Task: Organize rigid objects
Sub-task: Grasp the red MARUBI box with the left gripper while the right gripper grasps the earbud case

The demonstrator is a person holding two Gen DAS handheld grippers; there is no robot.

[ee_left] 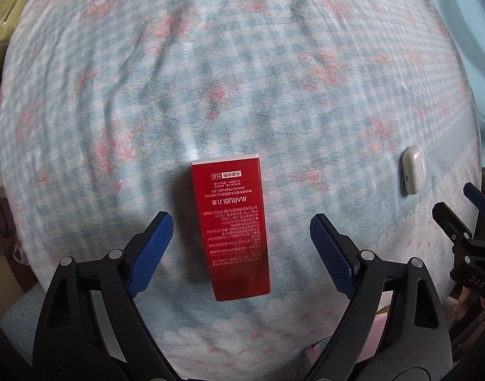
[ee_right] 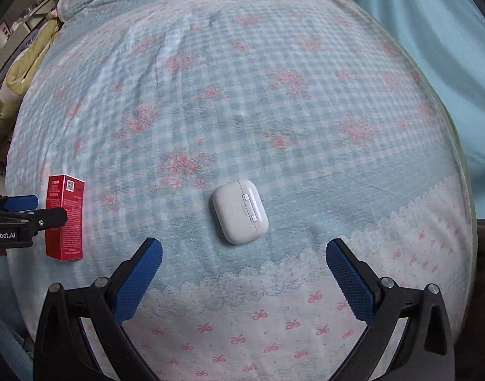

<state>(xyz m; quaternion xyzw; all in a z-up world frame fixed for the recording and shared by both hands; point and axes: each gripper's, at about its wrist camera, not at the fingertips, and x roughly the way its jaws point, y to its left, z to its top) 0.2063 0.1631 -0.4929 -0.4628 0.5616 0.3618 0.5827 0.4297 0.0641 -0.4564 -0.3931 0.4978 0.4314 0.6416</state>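
Bedspread [ee_left: 242, 95] is carrying a red box [ee_left: 231, 225] and a white case [ee_right: 240, 211], lying well apart.
Box is looking light and stiff, best pinched across its long sides; left gripper [ee_left: 241, 225] is straddling it, unclenched, pads clear. Case is looking smooth, likely slippery; right gripper [ee_right: 244, 250] is hanging released just short of it.

Left gripper [ee_left: 241, 226] and right gripper [ee_right: 244, 250] both point down, jaws wide apart, nothing gripped.
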